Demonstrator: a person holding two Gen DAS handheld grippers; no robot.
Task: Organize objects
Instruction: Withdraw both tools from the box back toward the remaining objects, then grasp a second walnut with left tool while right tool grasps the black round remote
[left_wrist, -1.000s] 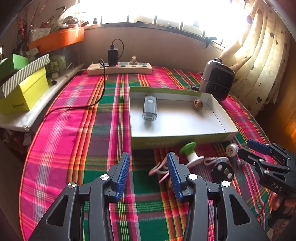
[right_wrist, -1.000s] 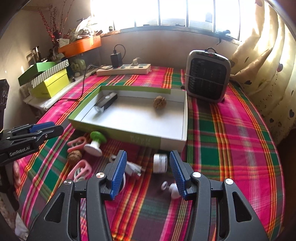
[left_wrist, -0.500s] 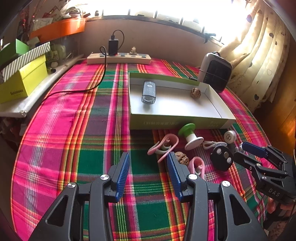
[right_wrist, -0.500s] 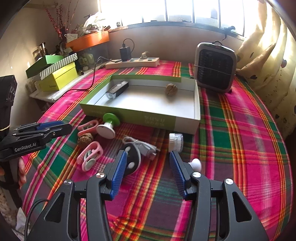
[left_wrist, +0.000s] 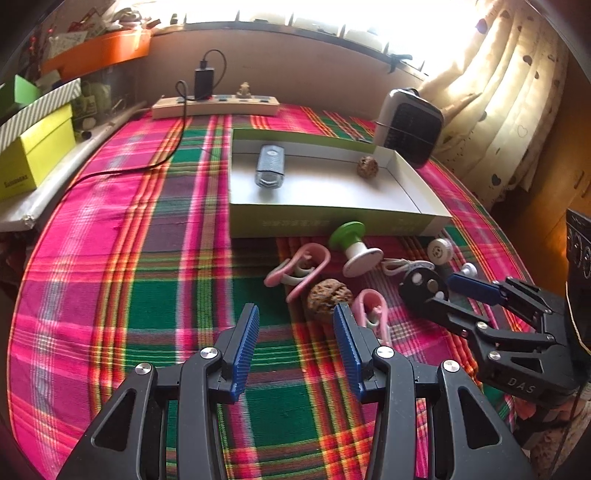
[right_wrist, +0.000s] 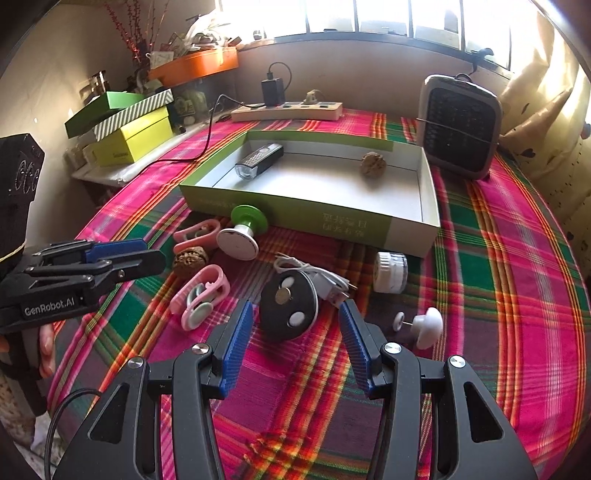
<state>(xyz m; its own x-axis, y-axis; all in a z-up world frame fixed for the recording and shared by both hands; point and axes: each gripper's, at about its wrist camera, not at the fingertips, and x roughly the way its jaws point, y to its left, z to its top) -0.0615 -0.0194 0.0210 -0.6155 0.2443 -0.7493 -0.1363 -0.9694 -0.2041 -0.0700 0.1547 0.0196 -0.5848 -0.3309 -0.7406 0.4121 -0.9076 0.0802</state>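
Plaid-covered table: its near edge is cut off behind the gripper bodies in both views; the far edge meets the wall under a window washed out by glare.

Green-sided shallow box, open top, white inside, stands on the cloth beyond the loose items. Its printed front lettering is too blurred to read. Inside lie a dark bike light by the left wall and a walnut toward the far right corner.

Small heater stands just beyond the box's right corner; its base is partly hidden by the box in the left wrist view. Power strip lies along the far wall with a black charger plugged in.

Left gripper: jaws part open, nothing between the pads; it hangs over bare cloth, with a second walnut just beyond its right finger, which hides the nut's lower edge.

Right gripper: jaws part open, gripping nothing. A black round disc lies just ahead of the gap, pads apart from it.

Loose items on the cloth in front of the box: green-and-white spool on its side, touching the box front; two pink clips; white cable, partly hidden under the disc; white ridged cap; white knob with pin.
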